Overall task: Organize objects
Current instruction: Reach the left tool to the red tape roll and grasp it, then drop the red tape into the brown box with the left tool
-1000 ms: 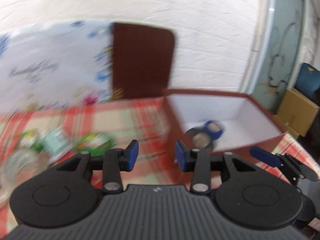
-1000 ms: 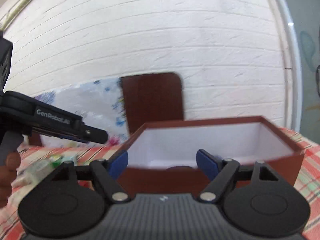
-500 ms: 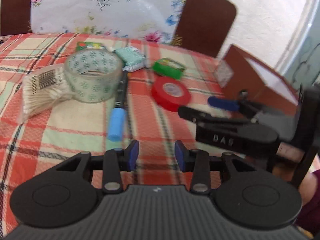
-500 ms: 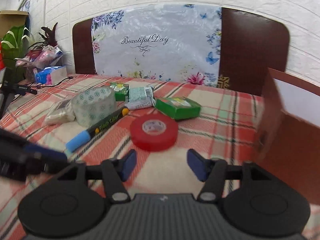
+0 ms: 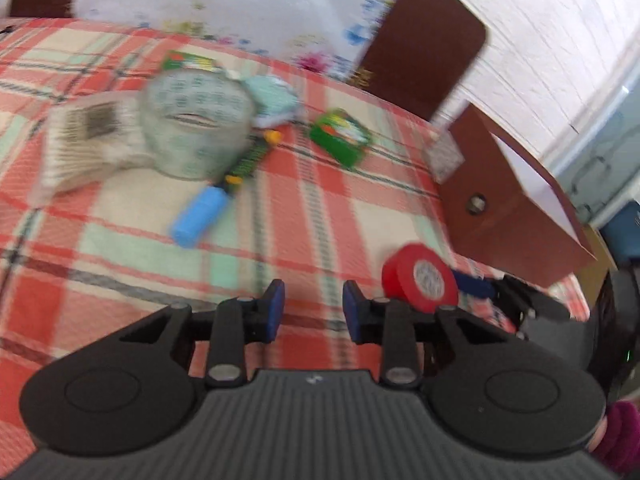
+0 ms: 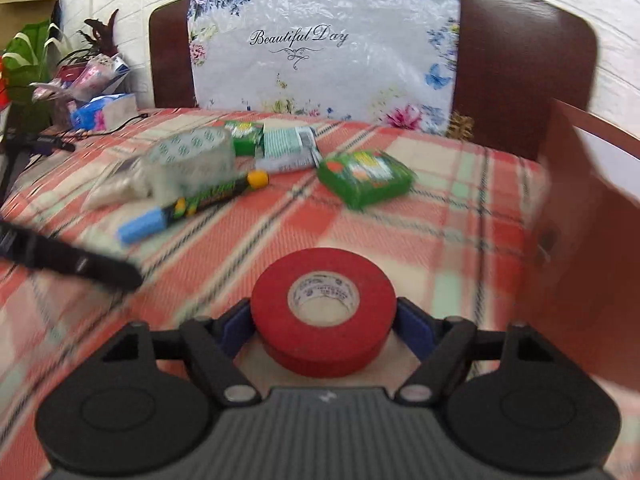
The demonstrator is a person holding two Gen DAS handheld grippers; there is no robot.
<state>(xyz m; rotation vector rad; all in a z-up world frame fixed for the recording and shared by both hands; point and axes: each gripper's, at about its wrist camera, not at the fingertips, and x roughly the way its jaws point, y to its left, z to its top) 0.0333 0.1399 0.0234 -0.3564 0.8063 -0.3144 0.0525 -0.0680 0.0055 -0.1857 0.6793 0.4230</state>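
On the checked cloth of the counter [image 6: 460, 208], at 10 o'clock in the right wrist view, sits a clear tape roll [image 6: 192, 162] w/ a bag of sticks [image 6: 116, 186] beside it. A blue-capped marker [image 6: 192, 206] lies just in front. At 12 o'clock is a green box [image 6: 366, 178]. The red tape roll [image 6: 324, 310] lies flat at 6 o'clock, between the right gripper [image 6: 324, 326] fingers, which sit wide on both sides of it (can't tell if they touch). The brown box [image 6: 588, 248] stands at 3 o'clock. The left gripper [image 5: 313, 311] has fingers narrow, holding nothing.
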